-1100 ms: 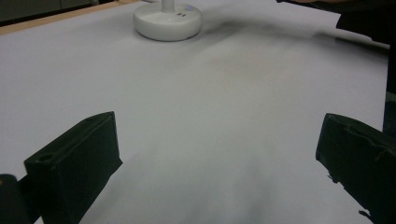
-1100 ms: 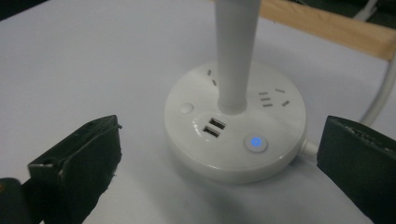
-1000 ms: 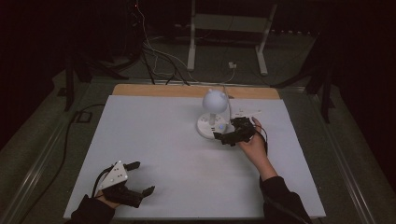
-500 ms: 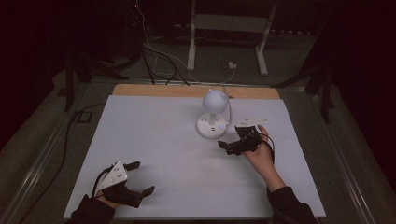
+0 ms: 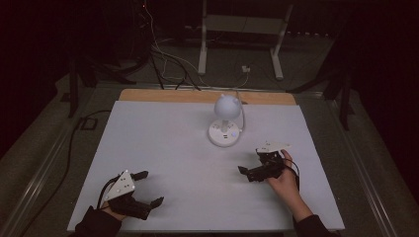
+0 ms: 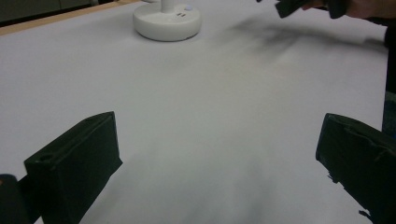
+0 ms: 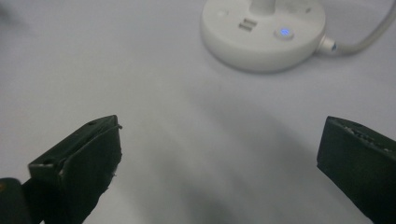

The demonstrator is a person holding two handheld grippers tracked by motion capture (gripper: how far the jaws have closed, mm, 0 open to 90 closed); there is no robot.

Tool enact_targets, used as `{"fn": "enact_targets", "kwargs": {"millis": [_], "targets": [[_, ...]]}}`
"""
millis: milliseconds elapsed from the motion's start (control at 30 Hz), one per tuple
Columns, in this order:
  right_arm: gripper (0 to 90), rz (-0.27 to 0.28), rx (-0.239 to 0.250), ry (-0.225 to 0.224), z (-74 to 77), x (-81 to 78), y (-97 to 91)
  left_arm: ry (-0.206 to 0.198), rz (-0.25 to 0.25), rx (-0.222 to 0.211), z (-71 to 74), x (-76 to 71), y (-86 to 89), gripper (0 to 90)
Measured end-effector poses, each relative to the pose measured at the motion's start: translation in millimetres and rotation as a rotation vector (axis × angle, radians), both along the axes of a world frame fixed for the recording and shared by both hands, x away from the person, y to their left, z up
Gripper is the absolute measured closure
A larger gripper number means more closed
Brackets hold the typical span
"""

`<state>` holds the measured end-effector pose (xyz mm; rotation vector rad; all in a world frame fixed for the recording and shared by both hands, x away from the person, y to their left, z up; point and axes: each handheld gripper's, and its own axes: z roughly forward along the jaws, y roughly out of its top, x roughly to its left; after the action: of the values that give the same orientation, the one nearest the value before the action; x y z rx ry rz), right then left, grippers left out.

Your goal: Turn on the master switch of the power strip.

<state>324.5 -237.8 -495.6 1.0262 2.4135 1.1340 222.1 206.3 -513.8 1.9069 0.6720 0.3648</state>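
1. Comparing the high view with the pictures from a second and half a second before, the right gripper (image 5: 257, 170) is found drawn back from the lamp (image 5: 226, 122), from just beside its base toward the lower right of the frame.
2. Nothing is held by the right gripper: in the right gripper view its jaws stand wide apart over bare counter (image 7: 154, 116), with the lamp base (image 7: 264, 28) at the upper right of that frame and a small blue light (image 7: 283, 32) lit on it.
3. The lamp is seen unmoved at the upper middle of the white counter (image 5: 163, 143), upright, its round head above the flat base and its cord (image 5: 241, 111) trailing off behind.
4. The left gripper (image 5: 143, 190) is kept at the lower left of the frame, as before, with its jaws spread and empty; in the left gripper view the base (image 6: 166, 21) lies far off at the upper left.
5. From the withdrawal and the lit button, the press on the lamp's switch is judged finished and the work at the lamp probably ended; whether the head itself glows cannot be told.
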Motion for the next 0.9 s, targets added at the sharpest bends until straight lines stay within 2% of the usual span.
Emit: {"fn": "enact_targets", "kwargs": {"millis": [300,500,667,900], "targets": [[0.0,-0.027,-0.032,-0.005,-8.9,-34.2,-20.7,-0.006,-0.004,0.005,0.7,-0.9,-0.2,0.2],[0.0,-0.042,-0.052,0.019,-17.0,-54.9,-35.5,-0.007,-0.004,0.004,0.9,-1.3,-0.6,0.2],[0.0,-0.061,-0.043,0.026,-20.8,-70.3,-50.4,-0.007,-0.005,0.007,1.0,-1.4,-0.9,0.2],[0.0,-0.058,-0.081,0.017,-25.5,-87.0,-70.0,-0.007,-0.007,0.011,0.9,-1.6,-1.6,0.2]]}}
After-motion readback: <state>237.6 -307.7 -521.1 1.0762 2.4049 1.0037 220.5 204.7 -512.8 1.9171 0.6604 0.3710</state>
